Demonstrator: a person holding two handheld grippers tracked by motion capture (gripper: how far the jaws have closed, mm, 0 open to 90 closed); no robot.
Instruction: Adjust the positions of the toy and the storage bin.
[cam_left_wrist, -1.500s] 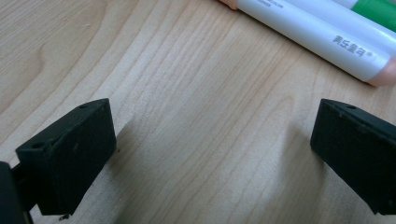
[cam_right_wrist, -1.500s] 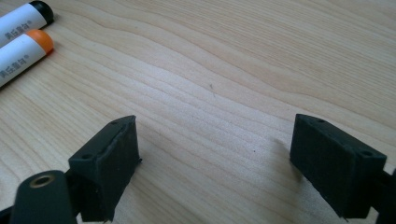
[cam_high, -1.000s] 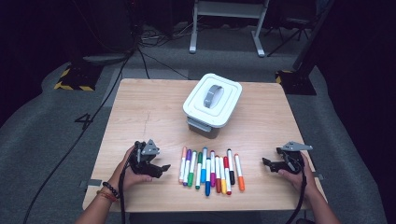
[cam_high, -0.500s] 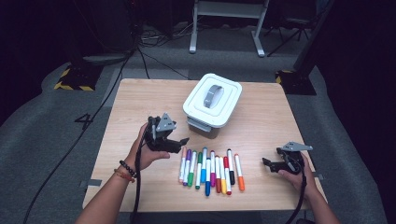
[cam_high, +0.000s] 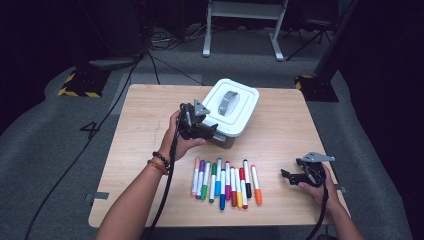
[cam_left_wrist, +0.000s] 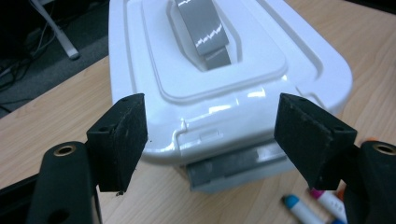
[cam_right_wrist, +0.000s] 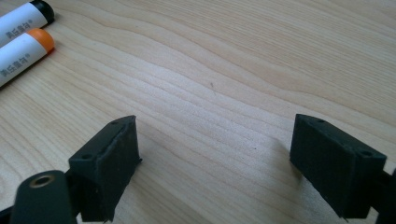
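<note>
White lidded box (cam_high: 229, 111) stands at table (cam_high: 145, 135) rear centre. Left gripper (cam_high: 206, 131) is held at its near-left corner, jaws apart and just closing, nothing gripped. Right gripper (cam_high: 290, 176), jaws spread, rests beside markers (cam_high: 225, 182).

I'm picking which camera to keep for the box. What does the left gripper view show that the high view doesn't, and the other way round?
Left gripper view: the grey latch under the lid's near edge, and the left gripper's pads apart, nothing between them.
High view: the full marker row, the right gripper low over bare table, both forearms.
Both: the white box with its grey handle, and some markers.
</note>
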